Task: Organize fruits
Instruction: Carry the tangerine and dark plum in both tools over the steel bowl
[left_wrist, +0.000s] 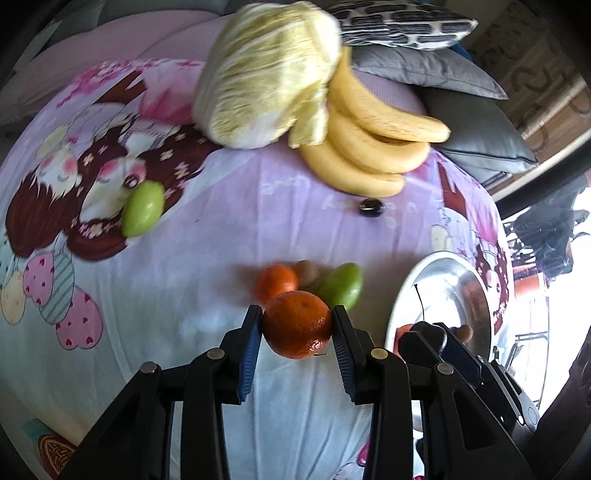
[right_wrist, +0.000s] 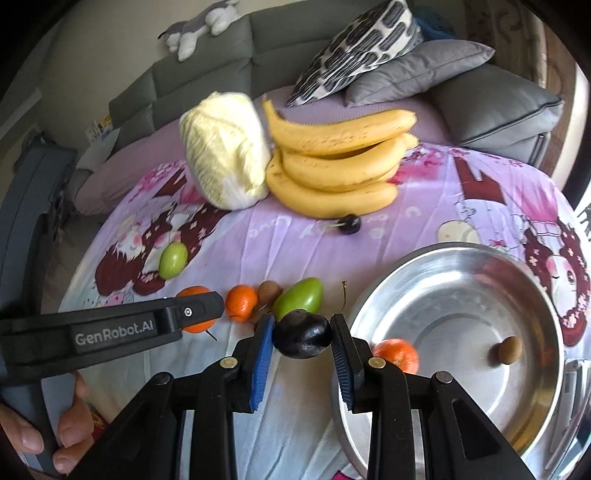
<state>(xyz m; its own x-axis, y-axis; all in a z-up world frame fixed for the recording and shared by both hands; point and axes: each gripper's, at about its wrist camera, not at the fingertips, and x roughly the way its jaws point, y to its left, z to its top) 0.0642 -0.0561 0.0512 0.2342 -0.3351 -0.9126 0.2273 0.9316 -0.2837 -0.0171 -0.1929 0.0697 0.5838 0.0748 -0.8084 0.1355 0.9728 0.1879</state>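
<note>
1. The left tongs grip an orange mandarin just above the cartoon-print cloth.
2. The right tongs clamp a dark plum beside the steel bowl — inside it lie a mandarin and a small brown fruit.
3. Farther back — bananas beside a cabbage.

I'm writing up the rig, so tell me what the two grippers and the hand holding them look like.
Both the left gripper and the right gripper have black linkage arms with brass-coloured pivot pins and blue ribbed pads. The left one's black side reads GenRobot.AI in white. A bare hand shows; no sleeve or cables visible.
</note>
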